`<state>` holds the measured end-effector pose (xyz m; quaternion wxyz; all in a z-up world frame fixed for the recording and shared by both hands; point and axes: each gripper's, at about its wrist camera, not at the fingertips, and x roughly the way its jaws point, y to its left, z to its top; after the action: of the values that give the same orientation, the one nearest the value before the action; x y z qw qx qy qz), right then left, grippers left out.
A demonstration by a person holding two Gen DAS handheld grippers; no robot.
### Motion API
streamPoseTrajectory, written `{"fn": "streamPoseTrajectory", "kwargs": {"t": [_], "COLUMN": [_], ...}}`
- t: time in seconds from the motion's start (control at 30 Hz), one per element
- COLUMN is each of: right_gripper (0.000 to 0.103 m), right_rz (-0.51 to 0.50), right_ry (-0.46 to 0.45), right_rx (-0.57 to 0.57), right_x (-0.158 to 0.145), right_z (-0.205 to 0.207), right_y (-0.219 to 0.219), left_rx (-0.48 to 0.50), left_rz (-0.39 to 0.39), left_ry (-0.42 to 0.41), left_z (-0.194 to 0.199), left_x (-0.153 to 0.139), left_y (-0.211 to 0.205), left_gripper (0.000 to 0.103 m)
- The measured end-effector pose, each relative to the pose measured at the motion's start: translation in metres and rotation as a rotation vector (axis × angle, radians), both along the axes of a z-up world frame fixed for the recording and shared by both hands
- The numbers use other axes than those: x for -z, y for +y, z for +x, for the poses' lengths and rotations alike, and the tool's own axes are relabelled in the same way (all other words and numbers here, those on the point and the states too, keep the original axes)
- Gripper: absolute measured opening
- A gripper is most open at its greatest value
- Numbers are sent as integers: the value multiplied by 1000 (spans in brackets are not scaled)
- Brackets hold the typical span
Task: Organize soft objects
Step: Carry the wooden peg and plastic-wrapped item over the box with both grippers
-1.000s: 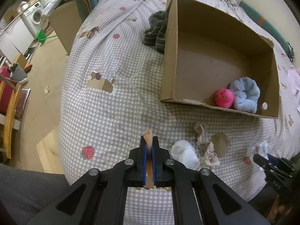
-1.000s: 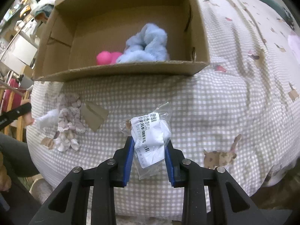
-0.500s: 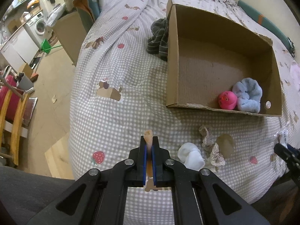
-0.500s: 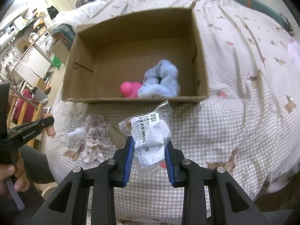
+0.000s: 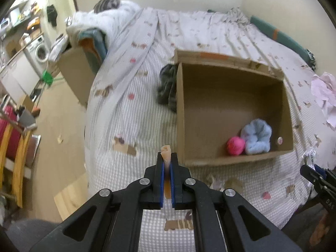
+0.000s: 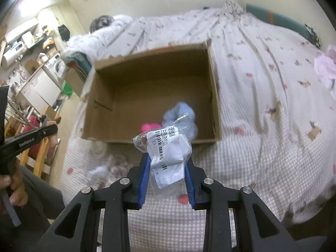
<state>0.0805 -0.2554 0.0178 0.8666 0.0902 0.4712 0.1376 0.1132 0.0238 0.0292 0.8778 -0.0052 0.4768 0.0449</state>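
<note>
While both loads hang above bed, near box (image 6: 214, 96): right gripper (image 6: 167, 168) clamps plastic packet (image 6: 168, 153), left gripper (image 5: 166, 168) pinches thin peach piece (image 5: 166, 157). Carry over near wall before release, away from blue scrunchie (image 5: 257, 136).

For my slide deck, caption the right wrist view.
Right gripper holds a labelled plastic bag above the bed, facing the cardboard box.

Checked bed (image 5: 117, 126), cardboard box (image 5: 180, 113), dark cloth (image 5: 167, 88), white sock (image 6: 98, 171)
</note>
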Motion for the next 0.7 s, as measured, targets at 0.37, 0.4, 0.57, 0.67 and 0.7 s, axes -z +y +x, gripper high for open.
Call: {"fn": "streamPoseTrajectory", "kwargs": {"t": [0.37, 0.4, 0.57, 0.67, 0.7], "right_gripper": [33, 33, 33, 33, 33], "right_rz": [113, 119, 118, 128, 130], "right_ry": [-45, -50, -76, -73, -70], "right_rx": [-2, -6, -26, -20, -16], "right_x": [-32, -35, -44, -42, -40], "right_z": [27, 31, 56, 74, 81], "right_y": [16, 17, 22, 23, 24], "left_rx": [44, 49, 68, 91, 97], "left_rz": [-61, -60, -69, -68, -58], "left_ry": [-36, -41, -54, -63, -66], "left_z": [24, 28, 44, 58, 62], "left_x": [-26, -28, -29, -28, -26], "left_y": [-13, -16, -23, -30, -34], "left_gripper": [4, 4, 5, 5, 5]}}
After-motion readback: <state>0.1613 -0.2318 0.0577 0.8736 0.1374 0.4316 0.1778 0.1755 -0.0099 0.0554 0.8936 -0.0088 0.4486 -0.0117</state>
